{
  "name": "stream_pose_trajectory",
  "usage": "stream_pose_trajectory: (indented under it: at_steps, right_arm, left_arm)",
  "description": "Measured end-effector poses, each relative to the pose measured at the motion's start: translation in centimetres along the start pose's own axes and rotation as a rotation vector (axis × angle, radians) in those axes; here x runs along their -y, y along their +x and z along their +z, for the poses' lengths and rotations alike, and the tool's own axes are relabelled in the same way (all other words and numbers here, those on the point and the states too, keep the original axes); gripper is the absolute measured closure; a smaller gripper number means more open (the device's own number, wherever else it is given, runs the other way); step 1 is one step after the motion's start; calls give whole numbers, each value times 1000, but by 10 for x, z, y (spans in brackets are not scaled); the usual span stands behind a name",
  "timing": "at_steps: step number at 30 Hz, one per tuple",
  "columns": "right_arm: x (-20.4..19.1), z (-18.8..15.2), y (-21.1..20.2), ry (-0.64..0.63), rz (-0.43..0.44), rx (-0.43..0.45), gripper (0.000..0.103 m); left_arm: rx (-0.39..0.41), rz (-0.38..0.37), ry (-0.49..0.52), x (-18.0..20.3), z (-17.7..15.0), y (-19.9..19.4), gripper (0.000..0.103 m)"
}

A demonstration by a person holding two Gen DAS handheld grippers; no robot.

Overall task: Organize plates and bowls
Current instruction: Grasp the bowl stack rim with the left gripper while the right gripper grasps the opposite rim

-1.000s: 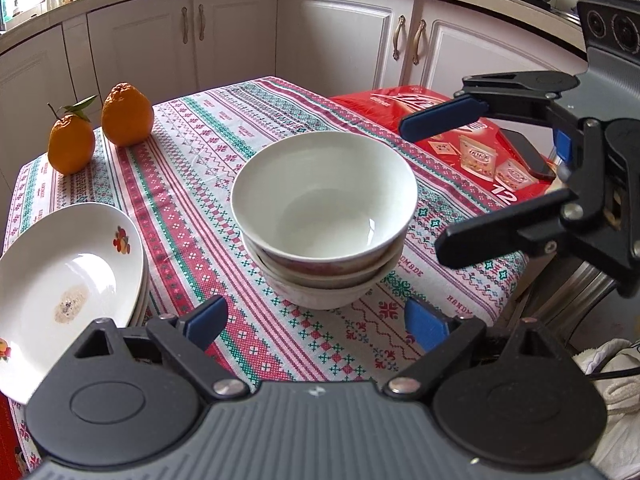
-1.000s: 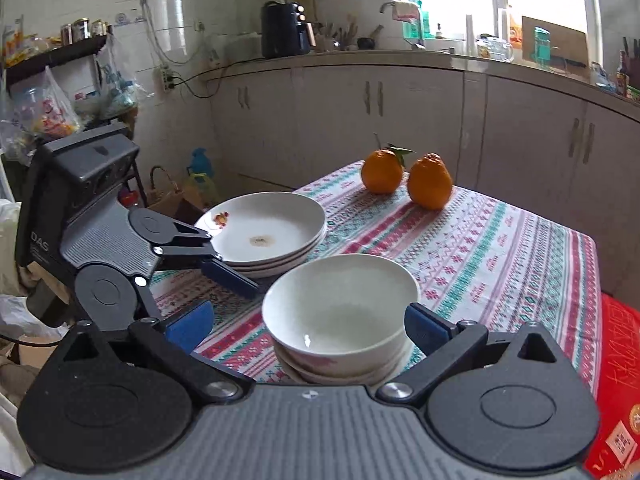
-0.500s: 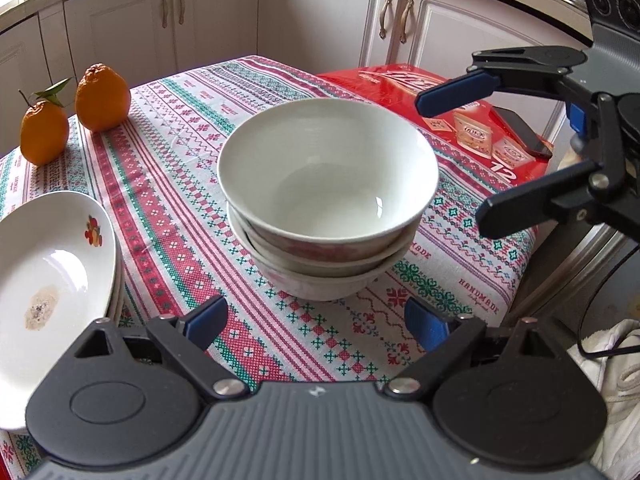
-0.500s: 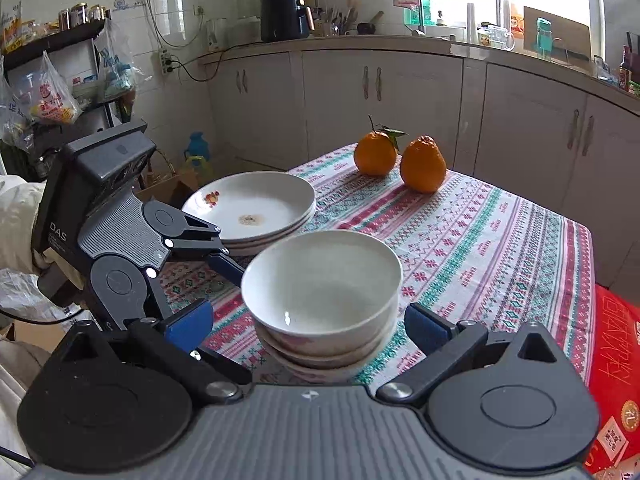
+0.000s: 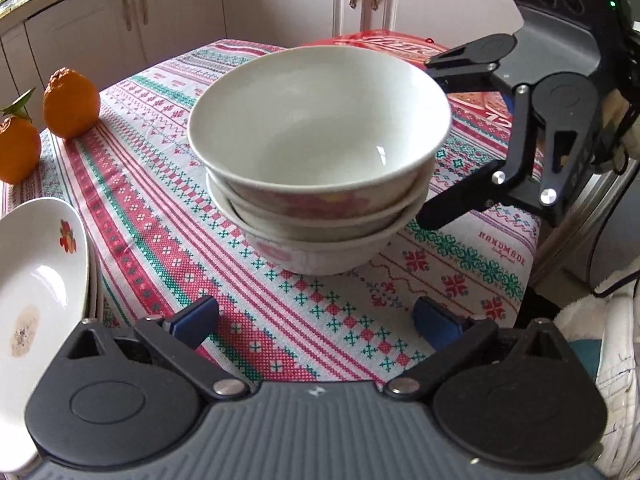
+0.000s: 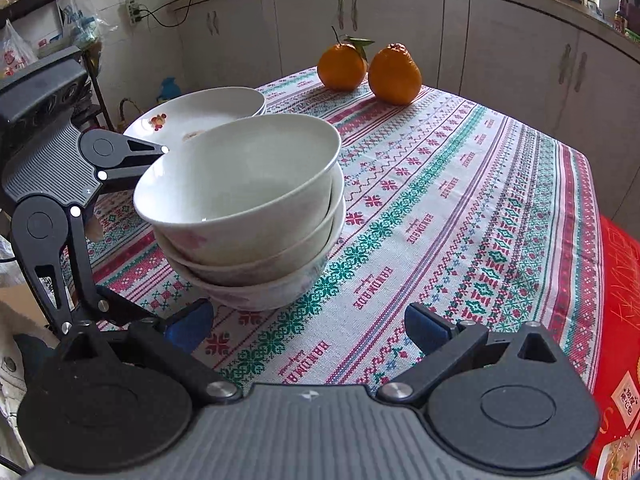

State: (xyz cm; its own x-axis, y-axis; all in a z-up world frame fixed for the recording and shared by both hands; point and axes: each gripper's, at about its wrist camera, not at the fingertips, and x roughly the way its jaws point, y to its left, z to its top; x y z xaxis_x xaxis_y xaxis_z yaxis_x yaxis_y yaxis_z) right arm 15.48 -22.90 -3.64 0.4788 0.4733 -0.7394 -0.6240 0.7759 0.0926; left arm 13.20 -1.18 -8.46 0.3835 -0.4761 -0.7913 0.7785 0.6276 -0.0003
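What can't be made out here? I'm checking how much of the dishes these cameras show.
- Plates: left wrist view, cut off by the picture's left edge; the count is unclear.
- Plates, right wrist view: near side hidden behind the bowls.
- Red packet: cut off at the right edge, print too small.

both cameras now sit lower and closer to the stack of bowls (image 5: pixel 320 168), which fills more of each view. the left hand-held gripper (image 5: pixel 316 322) has just been opening its jaws wider, with only tablecloth between them. the right hand-held gripper (image 6: pixel 306 326) is lower too, and in the left view its fingers now reach around the side of the stack.
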Motion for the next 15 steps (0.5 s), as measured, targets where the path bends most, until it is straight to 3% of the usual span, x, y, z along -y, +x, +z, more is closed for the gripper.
stream_pose_trajectory:
  at_steps: [7, 15]
  right_arm:
    - [-2, -2, 17, -59, 7, -40, 0]
    - [-5, 2, 23, -138, 9, -52, 0]
  left_arm:
    - [90, 7, 0, -1, -12, -2, 0]
    - [88, -13, 19, -7, -2, 4, 1]
